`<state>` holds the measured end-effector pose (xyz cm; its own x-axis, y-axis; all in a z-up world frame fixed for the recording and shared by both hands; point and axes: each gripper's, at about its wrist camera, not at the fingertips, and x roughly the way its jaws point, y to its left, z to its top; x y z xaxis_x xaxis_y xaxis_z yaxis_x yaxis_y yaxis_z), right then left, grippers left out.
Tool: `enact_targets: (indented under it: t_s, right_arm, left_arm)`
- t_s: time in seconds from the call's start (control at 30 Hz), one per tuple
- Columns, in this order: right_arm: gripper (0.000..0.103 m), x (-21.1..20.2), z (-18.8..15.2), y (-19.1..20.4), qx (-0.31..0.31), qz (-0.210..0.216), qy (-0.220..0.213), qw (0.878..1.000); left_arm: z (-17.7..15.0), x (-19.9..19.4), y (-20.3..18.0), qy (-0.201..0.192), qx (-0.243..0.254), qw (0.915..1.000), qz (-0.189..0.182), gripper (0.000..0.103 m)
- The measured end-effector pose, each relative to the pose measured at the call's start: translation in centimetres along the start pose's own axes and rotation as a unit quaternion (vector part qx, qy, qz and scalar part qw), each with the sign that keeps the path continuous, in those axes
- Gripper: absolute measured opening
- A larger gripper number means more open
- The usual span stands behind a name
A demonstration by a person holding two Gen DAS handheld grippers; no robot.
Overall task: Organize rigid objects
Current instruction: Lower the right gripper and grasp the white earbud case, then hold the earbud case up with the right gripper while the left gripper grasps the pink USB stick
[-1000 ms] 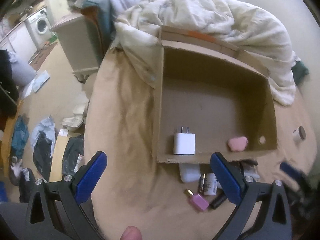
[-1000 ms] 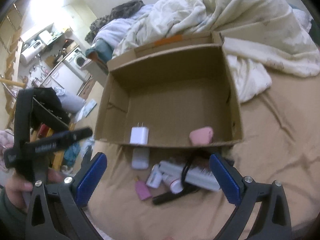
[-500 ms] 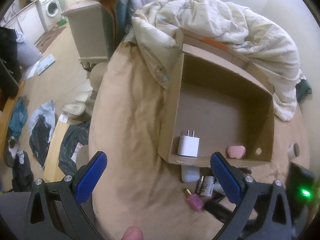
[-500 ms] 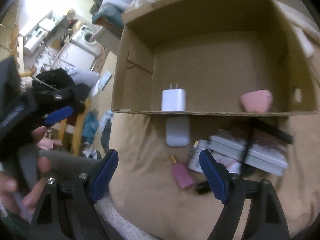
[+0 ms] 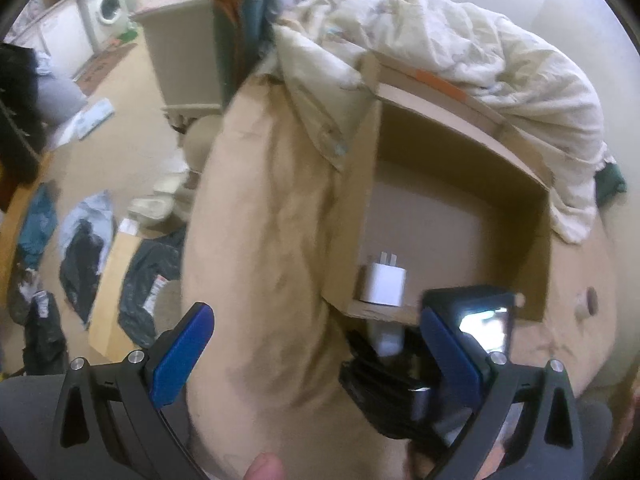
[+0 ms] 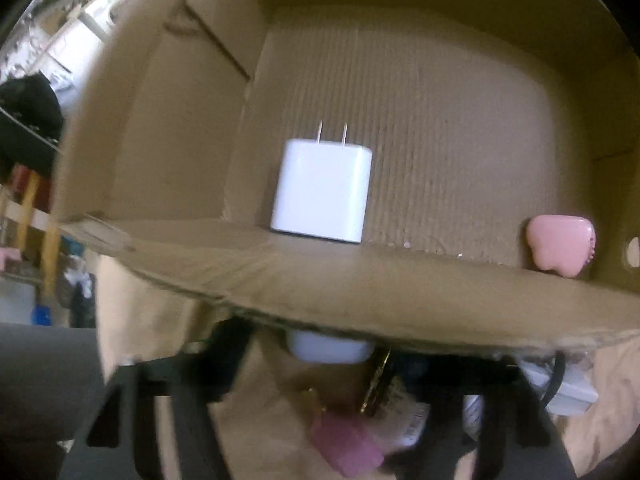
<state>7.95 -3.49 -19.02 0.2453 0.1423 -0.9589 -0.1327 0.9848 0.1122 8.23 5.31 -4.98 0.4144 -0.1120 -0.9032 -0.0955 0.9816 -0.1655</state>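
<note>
Pink bottle (image 6: 344, 446): right tongs (image 6: 320, 364) descended, closing around it.

Left gripper (image 5: 316, 344) hangs with jaws spread wide; right gripper (image 6: 320, 396) points steeply down, jaws just closing.

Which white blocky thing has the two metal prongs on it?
The white charger inside the cardboard box. Its prongs point toward the far wall. The other white block lies outside, under the box's near edge, with no visible prongs.

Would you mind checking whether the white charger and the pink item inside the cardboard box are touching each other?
Apart. The right wrist view shows bare corrugated box floor between the white charger and the pink item, which sits near the right wall of the cardboard box.
</note>
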Motion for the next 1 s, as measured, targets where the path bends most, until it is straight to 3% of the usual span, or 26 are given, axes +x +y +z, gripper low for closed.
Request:
enact_targets:
  t_s: [0.03, 0.07, 0.33, 0.57, 0.73, 1.0]
  right_arm:
    - [0.056, -0.1, -0.1, 0.1, -0.002, -0.002, -0.003, 1.0]
    - [0.045, -0.2, -0.2, 0.1, -0.001, -0.003, -0.007, 1.0]
    - [0.045, -2.3, -0.6, -1.5, 0.026, 0.076, -0.01, 0.997]
    - [0.045, -5.8, -1.6, -2.3, 0.018, 0.114, -0.022, 0.993]
    - [0.045, -9.5, -2.2, -3.6, 0.003, 0.117, -0.044, 0.992]
    - [0.045, -15.2, -2.8, -9.1, -0.008, 0.118, -0.089, 0.989]
  left_arm:
    - [-0.1, -0.1, -0.2, -0.002, 0.004, 1.0, 0.001, 0.103]
    - [-0.1, -0.1, -0.4, -0.004, 0.008, 1.0, 0.003, 0.103]
    - [0.0, -0.1, -1.1, -0.008, 0.014, 0.9998, 0.01, 0.103]
    - [0.0, 0.3, -0.8, -0.011, 0.015, 0.9996, 0.02, 0.103]
    - [0.0, 0.7, -0.9, -0.008, 0.021, 0.9994, 0.028, 0.103]
    - [-0.4, 1.7, -1.6, 0.004, 0.041, 0.9986, 0.034, 0.103]
